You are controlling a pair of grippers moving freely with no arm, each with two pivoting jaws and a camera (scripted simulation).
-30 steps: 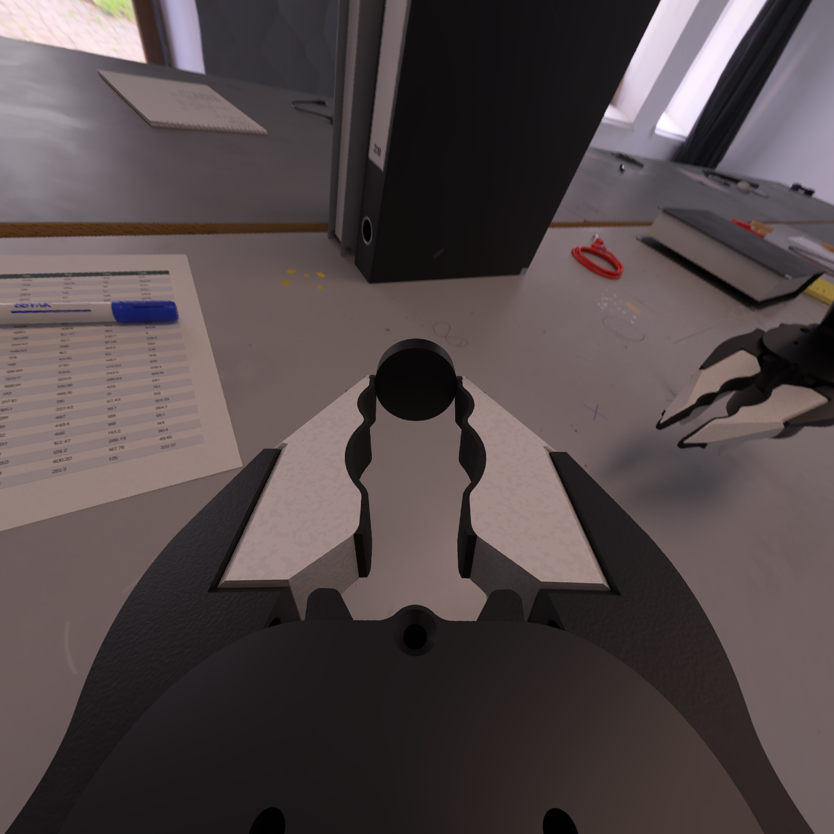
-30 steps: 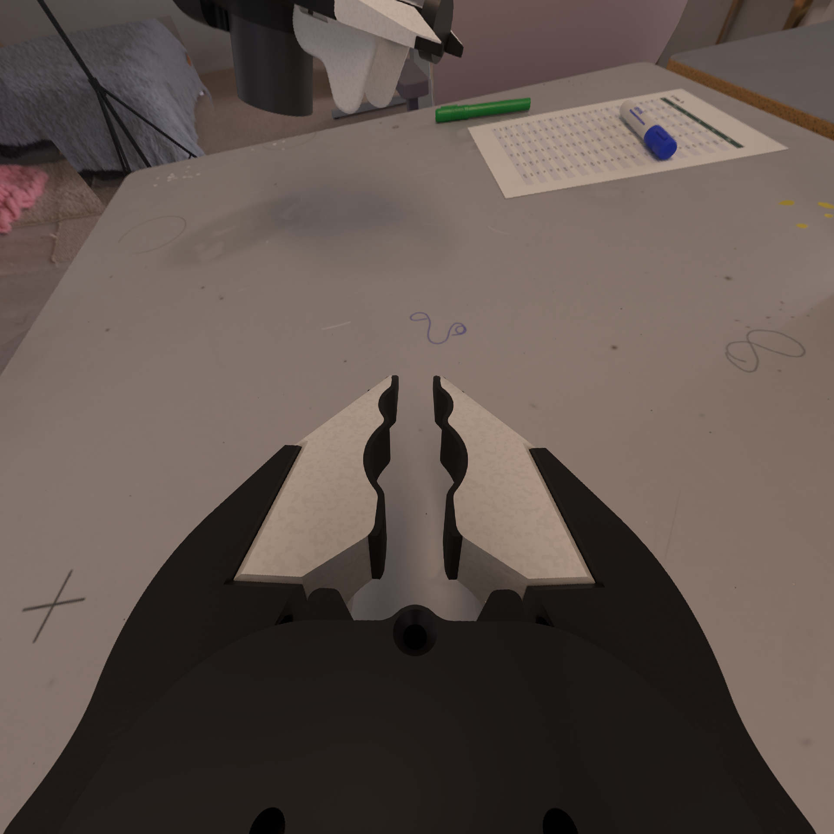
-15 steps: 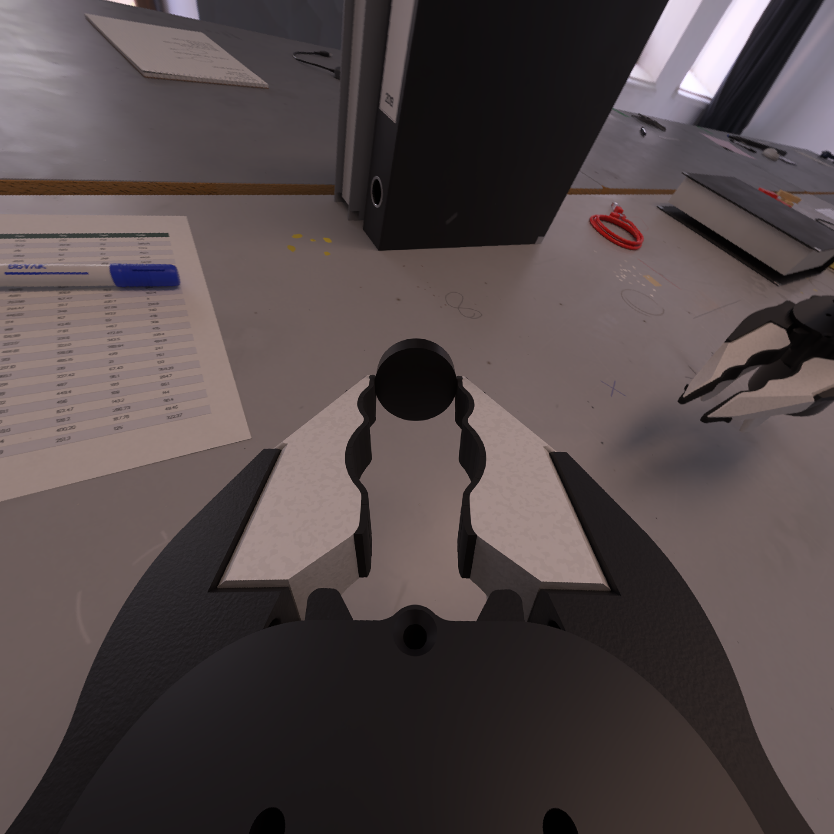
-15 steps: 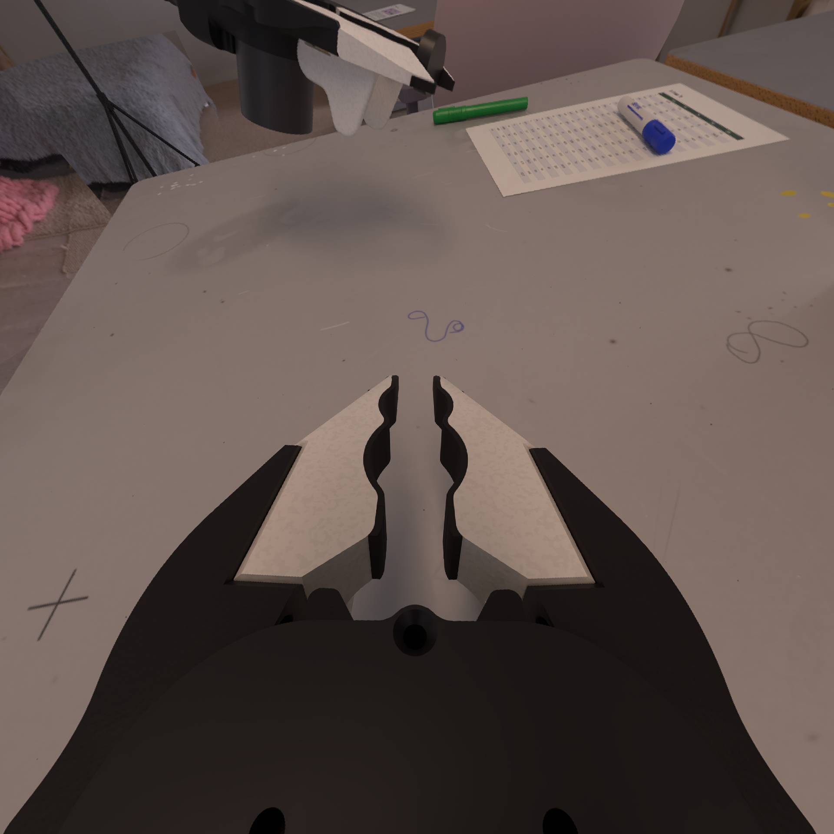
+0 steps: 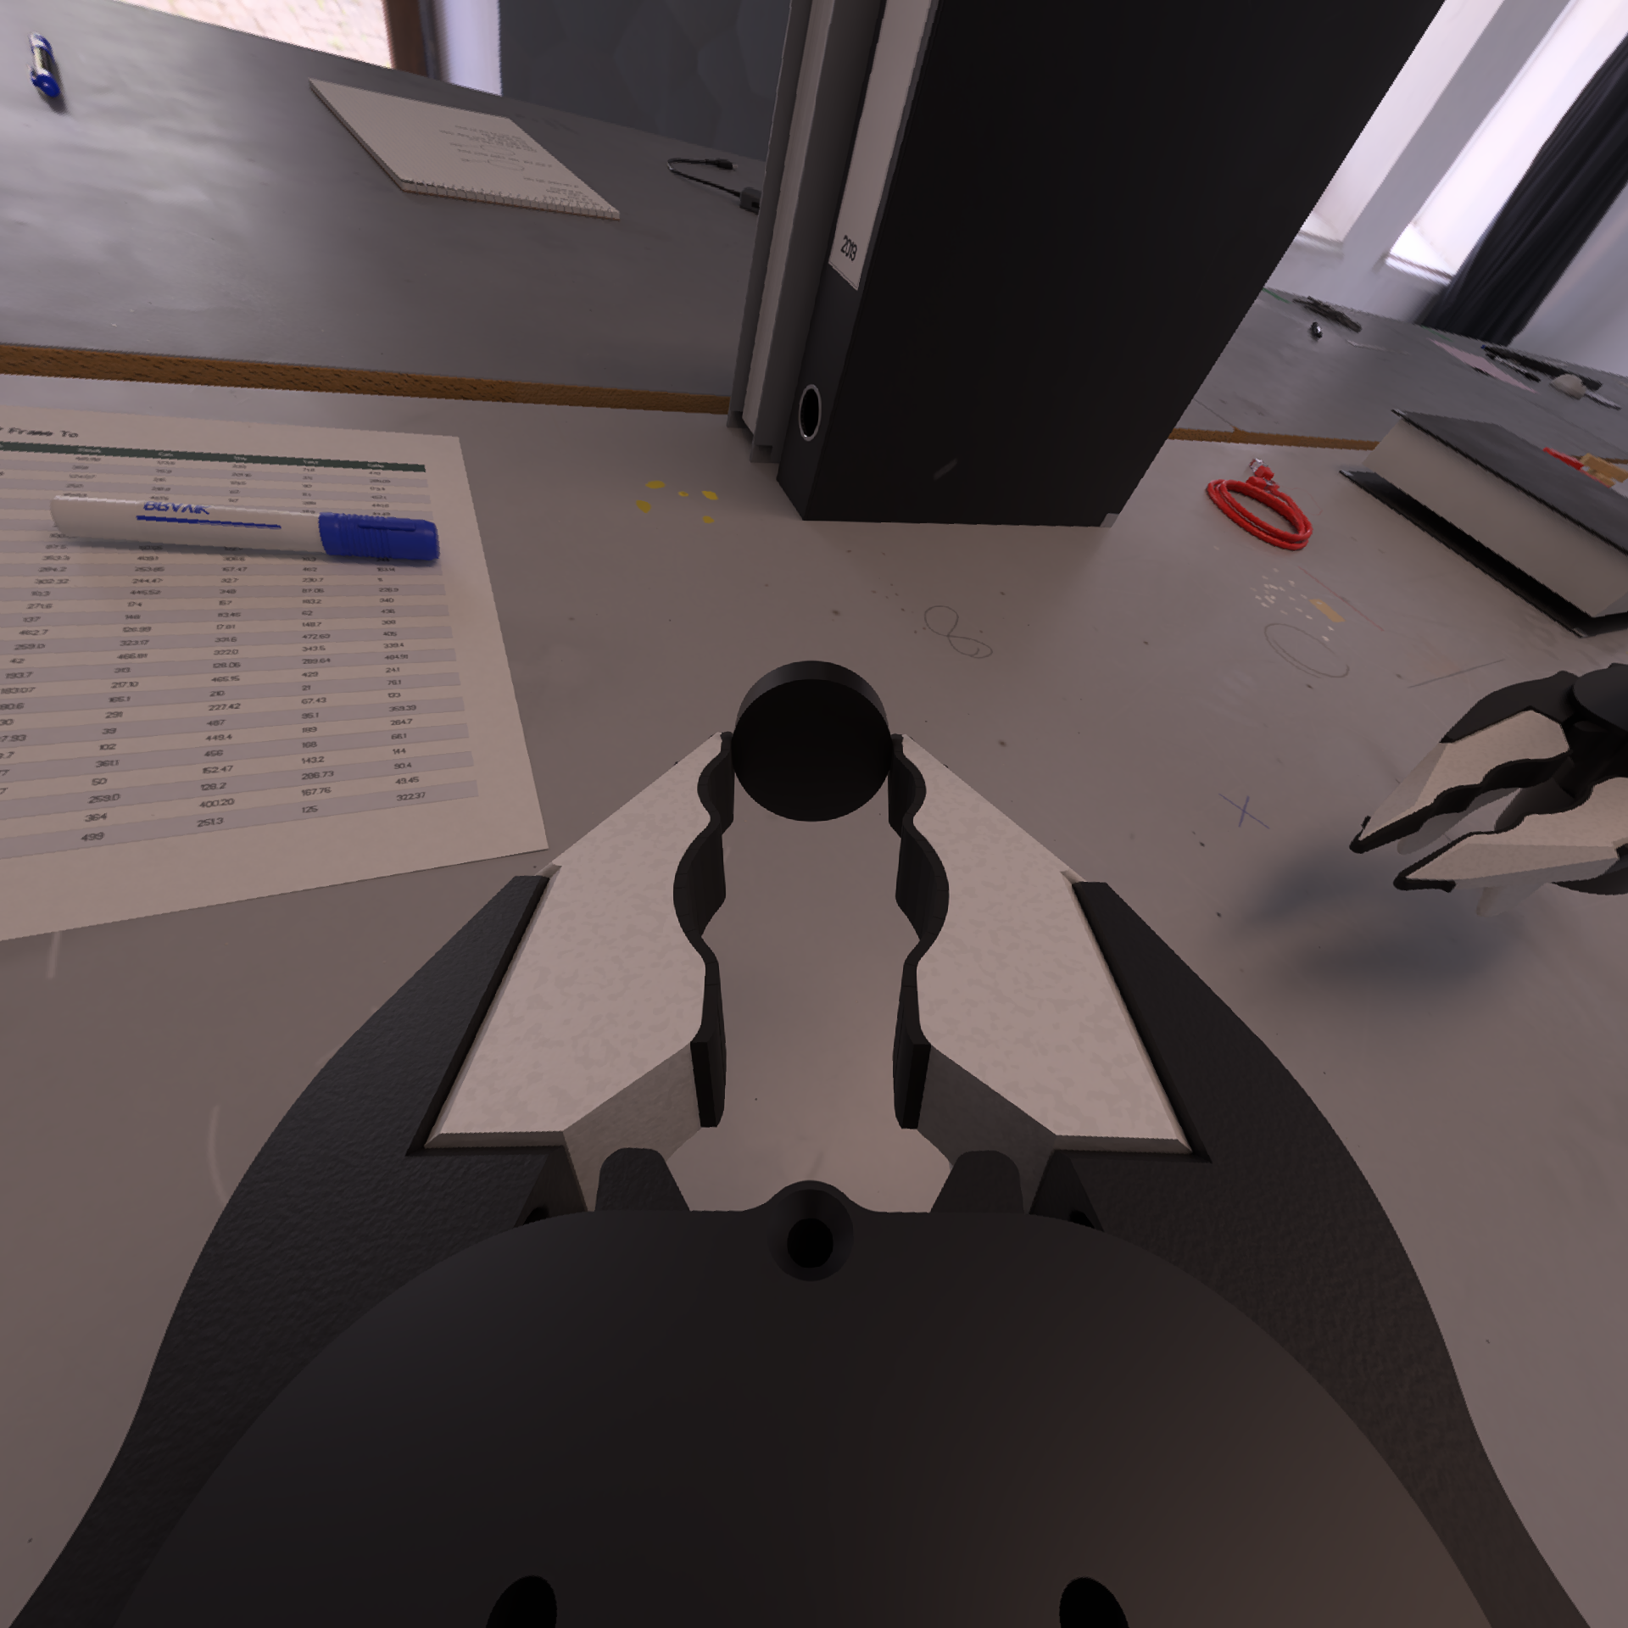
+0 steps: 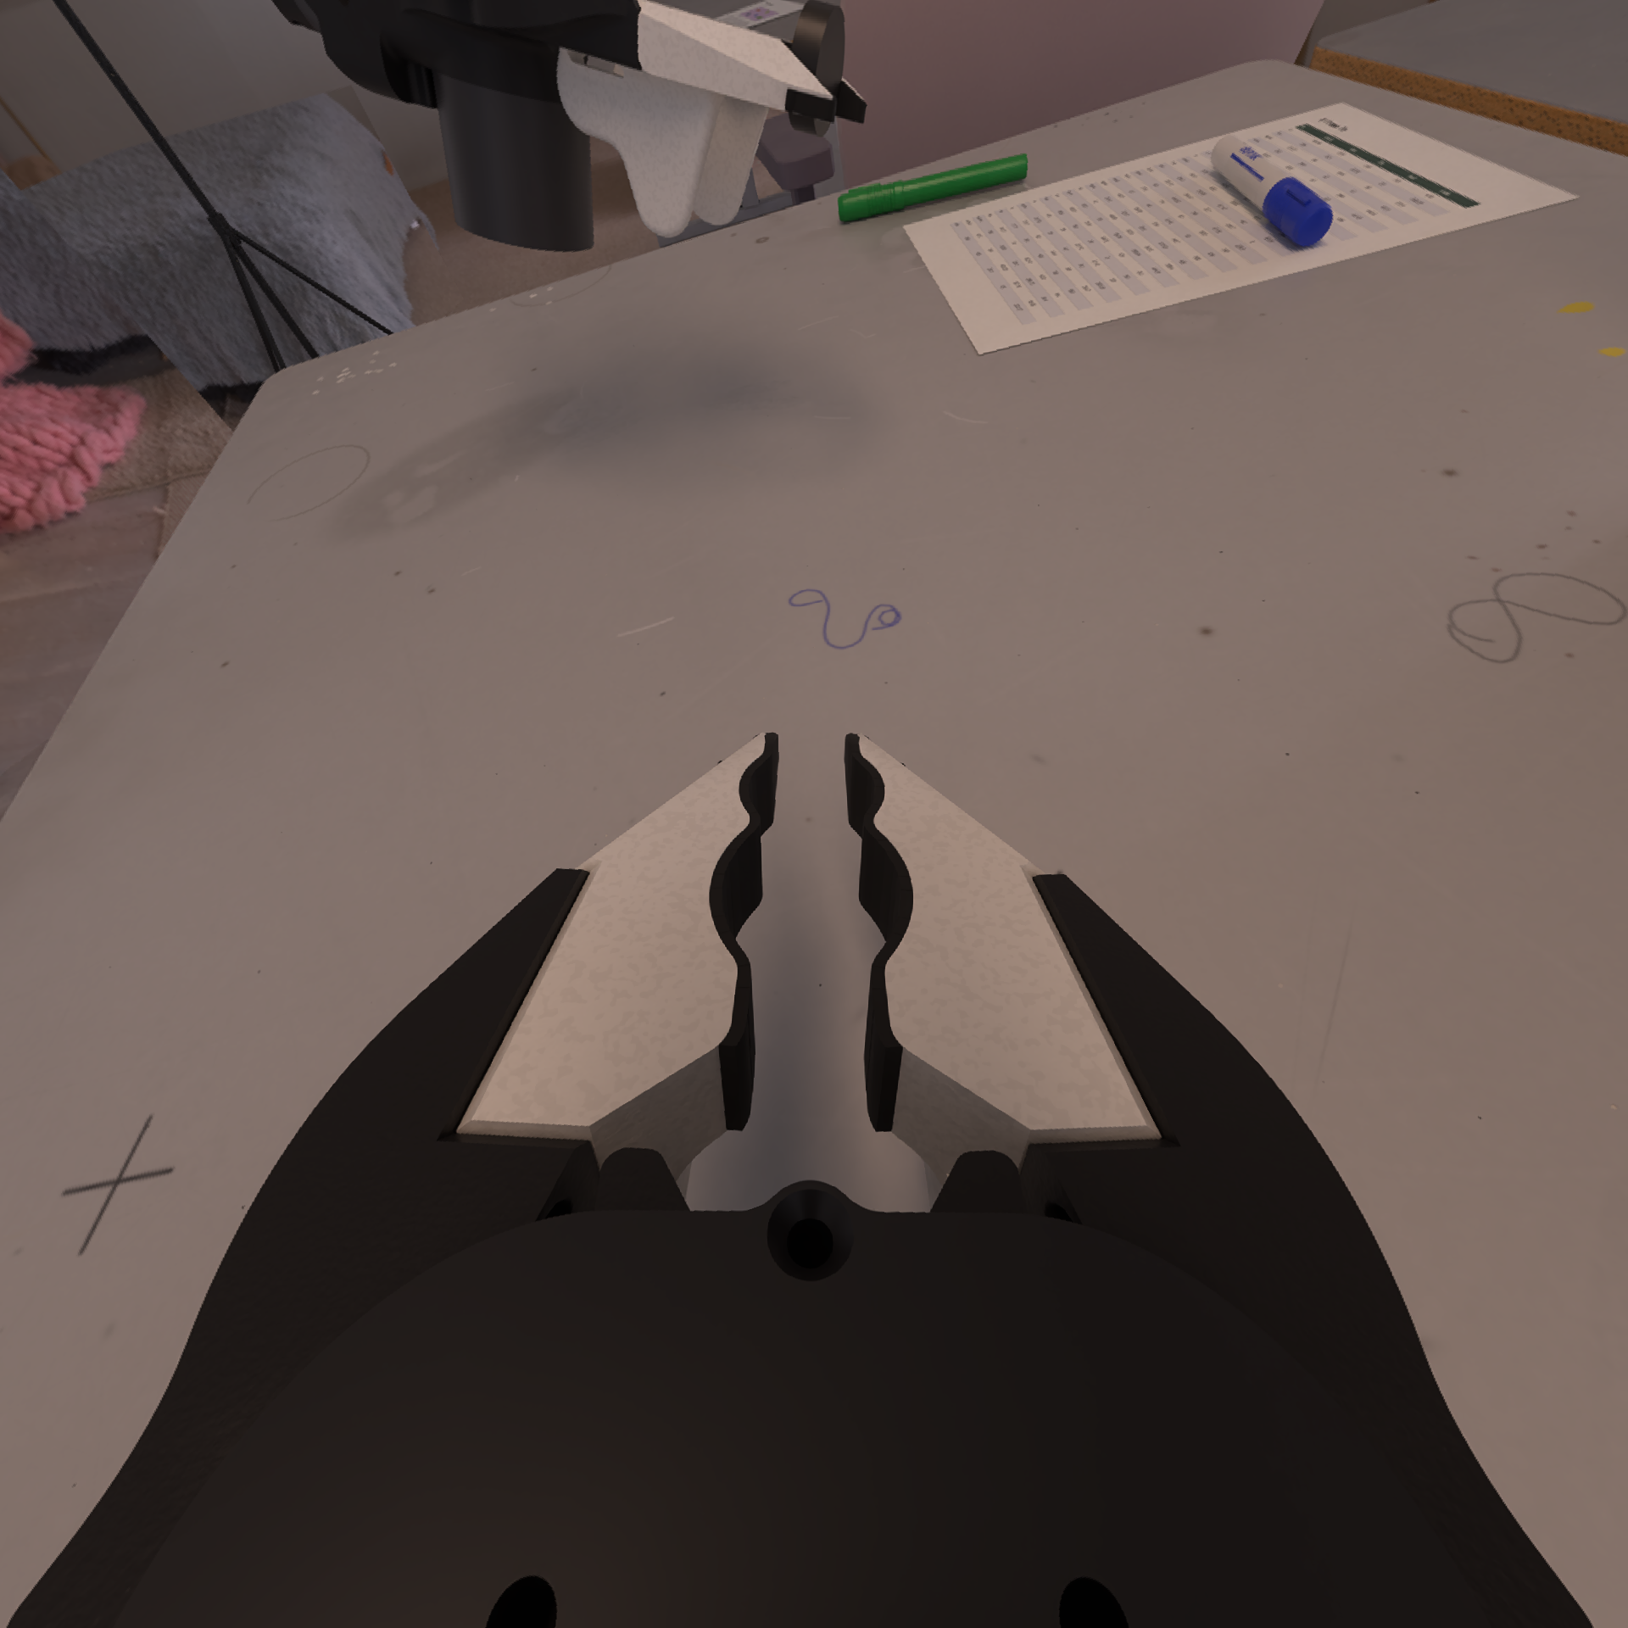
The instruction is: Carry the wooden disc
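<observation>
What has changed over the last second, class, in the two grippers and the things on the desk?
The left gripper has moved with the wooden disc: in the right wrist view it has risen and shifted right. The disc stays clamped at its fingertips. The right gripper stays narrowly open, empty, over the same desk marks. The blue-capped marker stays on the printed sheet.

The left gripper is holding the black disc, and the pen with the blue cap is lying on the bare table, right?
Not quite. The left gripper does hold the disc, but the blue-capped pen lies on the printed sheet, not on the bare table, as the left wrist view shows.
</observation>
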